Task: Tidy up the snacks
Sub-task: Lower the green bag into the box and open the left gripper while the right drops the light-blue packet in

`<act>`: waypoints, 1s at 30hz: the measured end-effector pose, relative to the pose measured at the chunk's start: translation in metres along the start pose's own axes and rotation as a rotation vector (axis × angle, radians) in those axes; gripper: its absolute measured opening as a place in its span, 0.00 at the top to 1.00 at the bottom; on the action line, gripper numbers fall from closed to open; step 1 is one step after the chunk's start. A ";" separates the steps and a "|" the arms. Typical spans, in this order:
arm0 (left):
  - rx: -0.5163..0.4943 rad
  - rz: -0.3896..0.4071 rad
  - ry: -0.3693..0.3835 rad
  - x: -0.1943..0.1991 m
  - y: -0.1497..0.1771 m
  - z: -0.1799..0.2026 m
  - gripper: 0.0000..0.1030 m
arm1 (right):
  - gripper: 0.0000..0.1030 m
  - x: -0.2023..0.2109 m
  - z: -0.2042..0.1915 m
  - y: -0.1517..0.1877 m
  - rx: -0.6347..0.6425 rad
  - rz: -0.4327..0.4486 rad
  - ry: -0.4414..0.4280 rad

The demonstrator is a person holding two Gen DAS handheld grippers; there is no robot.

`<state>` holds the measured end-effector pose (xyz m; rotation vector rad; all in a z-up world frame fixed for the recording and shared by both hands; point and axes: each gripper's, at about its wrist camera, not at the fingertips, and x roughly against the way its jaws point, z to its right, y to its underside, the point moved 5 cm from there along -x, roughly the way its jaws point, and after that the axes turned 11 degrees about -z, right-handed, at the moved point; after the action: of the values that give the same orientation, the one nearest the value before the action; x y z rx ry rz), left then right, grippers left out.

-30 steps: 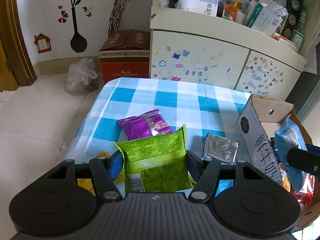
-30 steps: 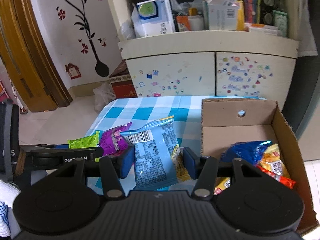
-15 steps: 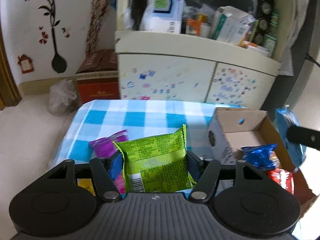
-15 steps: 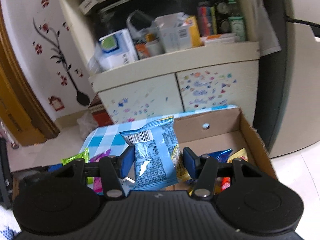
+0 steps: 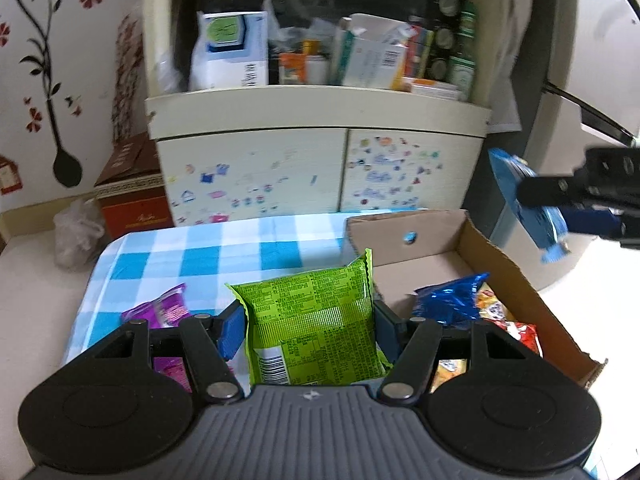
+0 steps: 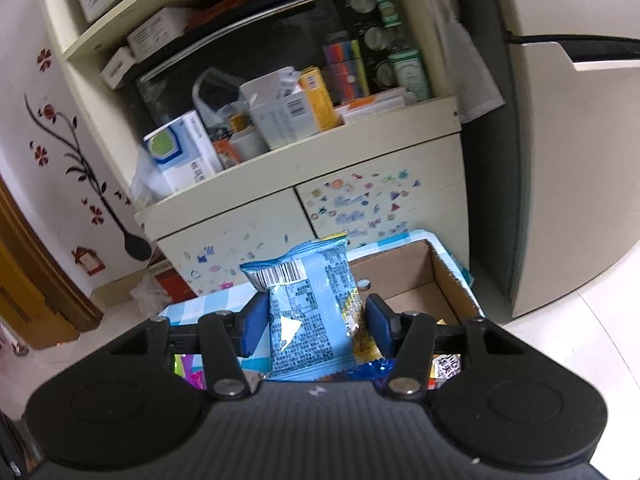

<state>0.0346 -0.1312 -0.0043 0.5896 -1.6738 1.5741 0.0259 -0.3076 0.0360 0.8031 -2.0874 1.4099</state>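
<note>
Left view only: right gripper (image 5: 540, 204) seen side-on above the cardboard box (image 5: 500, 256); purple packet (image 5: 168, 308) on the checked desk (image 5: 192, 256).
Right view: light-blue packet (image 6: 310, 308) clamped upright.
Left gripper (image 5: 306, 326): gripping the green packet (image 5: 312, 328).
Change: both packets carried from desk toward box.
Pose: both angled downward.

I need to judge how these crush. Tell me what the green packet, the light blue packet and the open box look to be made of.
Green packet: thin plastic film, likely, with a glossy, crinkled, crimped edge. Light blue packet: similar shiny film, showing a bright glare patch. Open box: corrugated cardboard, matte brown, with ragged cut edges.
</note>
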 end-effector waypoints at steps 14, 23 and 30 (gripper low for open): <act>-0.032 0.010 0.097 -0.003 -0.008 0.052 0.33 | 0.48 0.013 0.030 -0.020 -0.130 0.033 -0.076; -0.076 -0.001 0.129 -0.016 -0.016 0.085 0.33 | 0.48 0.015 0.052 -0.025 -0.238 0.029 -0.099; -0.101 -0.034 0.163 -0.025 -0.015 0.098 0.32 | 0.48 0.007 0.060 -0.023 -0.296 0.002 -0.092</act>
<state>0.0412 -0.2332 -0.0106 0.4240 -1.6015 1.4637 0.0328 -0.3719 0.0347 0.7549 -2.2956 1.0468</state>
